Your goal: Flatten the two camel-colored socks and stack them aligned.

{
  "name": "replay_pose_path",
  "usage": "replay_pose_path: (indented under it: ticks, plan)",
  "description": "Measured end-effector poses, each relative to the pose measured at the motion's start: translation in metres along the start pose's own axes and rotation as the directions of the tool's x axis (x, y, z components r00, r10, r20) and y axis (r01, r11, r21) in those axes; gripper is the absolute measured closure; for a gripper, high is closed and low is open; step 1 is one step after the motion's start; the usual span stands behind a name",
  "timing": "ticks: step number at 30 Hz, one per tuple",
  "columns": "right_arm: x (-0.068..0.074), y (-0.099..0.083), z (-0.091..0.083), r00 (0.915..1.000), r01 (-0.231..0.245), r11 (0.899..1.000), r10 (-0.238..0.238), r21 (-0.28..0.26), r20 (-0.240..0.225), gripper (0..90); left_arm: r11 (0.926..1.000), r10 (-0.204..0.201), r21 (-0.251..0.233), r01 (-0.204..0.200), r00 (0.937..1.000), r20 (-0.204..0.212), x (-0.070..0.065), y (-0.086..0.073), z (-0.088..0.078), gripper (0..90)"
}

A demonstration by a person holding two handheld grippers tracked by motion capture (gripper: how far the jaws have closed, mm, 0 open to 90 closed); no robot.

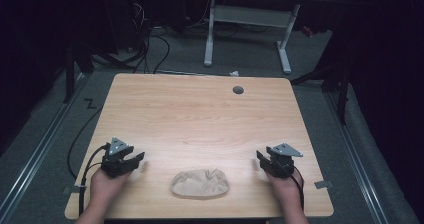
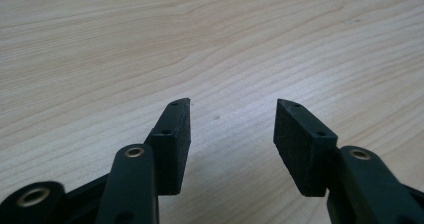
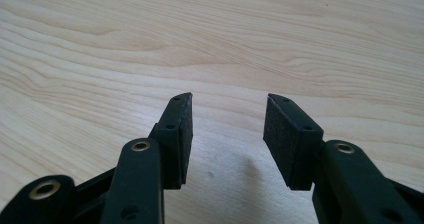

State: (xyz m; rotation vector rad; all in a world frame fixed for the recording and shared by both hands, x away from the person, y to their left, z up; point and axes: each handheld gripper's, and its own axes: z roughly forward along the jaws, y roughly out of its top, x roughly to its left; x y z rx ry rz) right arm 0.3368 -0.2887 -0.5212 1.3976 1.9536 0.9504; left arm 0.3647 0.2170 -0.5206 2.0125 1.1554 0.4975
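A crumpled beige cloth [image 1: 200,183] lies near the front edge of the wooden table [image 1: 200,114], midway between my two hands. My left gripper [image 1: 136,158] rests low over the table to the cloth's left, open, with bare wood between its jaws [image 2: 232,121]. To the cloth's right my right gripper [image 1: 261,158] is held the same way, open and holding nothing [image 3: 229,116]. Both grippers stay apart from the cloth.
A small grey round cap [image 1: 238,90] sits in the tabletop near the back right. Beyond the table stand a white desk frame [image 1: 247,31] and cables [image 1: 150,39] on a dark floor. A metal rail [image 1: 37,154] runs along the left.
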Motion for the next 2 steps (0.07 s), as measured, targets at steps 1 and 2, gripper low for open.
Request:
replay_pose_path:
  ticks: [1,2]
  plan:
    - [0.0012,0.0007,-0.0009,1.0000,0.009,1.000,-0.009,-0.007,-0.003,54.5,0.9999,0.011,0.001,-0.011,0.9999,0.000,-0.0017,0.0001,-0.0016,49.3]
    - [0.0033,0.0014,-0.0024,0.9999,0.010,1.000,-0.010,-0.012,-0.003,54.6,0.9998,0.017,-0.005,-0.017,0.9998,0.003,-0.0034,0.0011,-0.0037,49.4]
